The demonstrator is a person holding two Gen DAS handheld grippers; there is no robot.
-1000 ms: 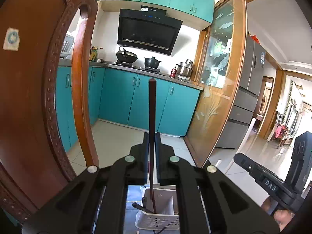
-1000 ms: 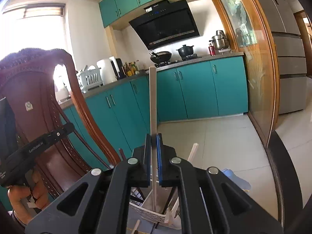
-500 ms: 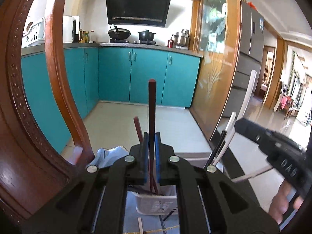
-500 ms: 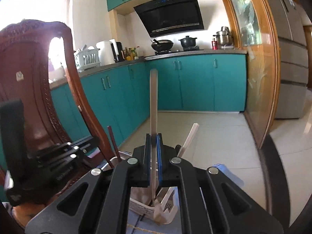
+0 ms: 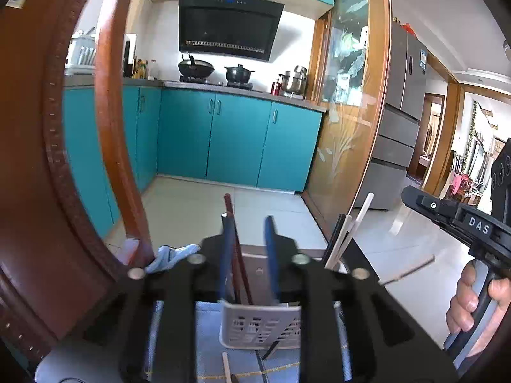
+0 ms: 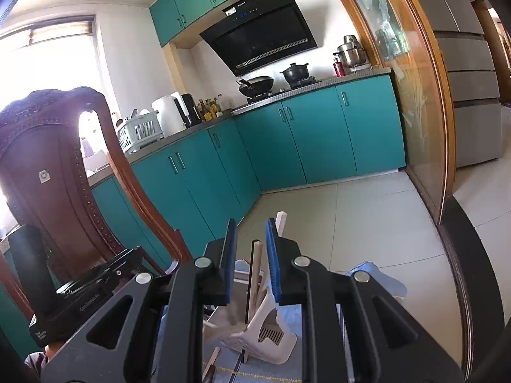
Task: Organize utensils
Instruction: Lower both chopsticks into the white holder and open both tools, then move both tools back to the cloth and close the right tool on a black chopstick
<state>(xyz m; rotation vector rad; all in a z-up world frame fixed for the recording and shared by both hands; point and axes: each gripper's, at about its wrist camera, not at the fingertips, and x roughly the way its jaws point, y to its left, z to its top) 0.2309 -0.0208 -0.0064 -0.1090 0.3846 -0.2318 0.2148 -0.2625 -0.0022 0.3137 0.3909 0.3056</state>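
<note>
A white slotted utensil basket (image 5: pixel 260 324) stands on the blue-covered worktop (image 5: pixel 207 344), and chopsticks already stand in it: a dark reddish-brown chopstick (image 5: pixel 238 255) leans out of its left side, while pale and black sticks (image 5: pixel 346 236) slant up from its right end. The left tongs (image 5: pixel 246 255) hang just above the basket with the jaws parted; they have just been opening, and the reddish-brown chopstick sits in the gap close to the left pad, though whether it touches that pad I cannot tell. In the right wrist view the same basket (image 6: pixel 271 332) shows end-on, and a pale wooden chopstick (image 6: pixel 254 274) stands in it between the blue pads of the right tongs (image 6: pixel 250 261), whose jaws have also just been opening and now stand clear of it on both sides. A second pale stick (image 6: pixel 281 221) rises behind the right pad. More chopsticks (image 5: pixel 227 367) lie loose on the worktop in front of the basket. A carved wooden chair back (image 6: pixel 57 172) stands to the left, teal kitchen cabinets (image 5: pixel 236 140) beyond, and a hand (image 5: pixel 472 306) grips the right tool's handle at the edge.
</note>
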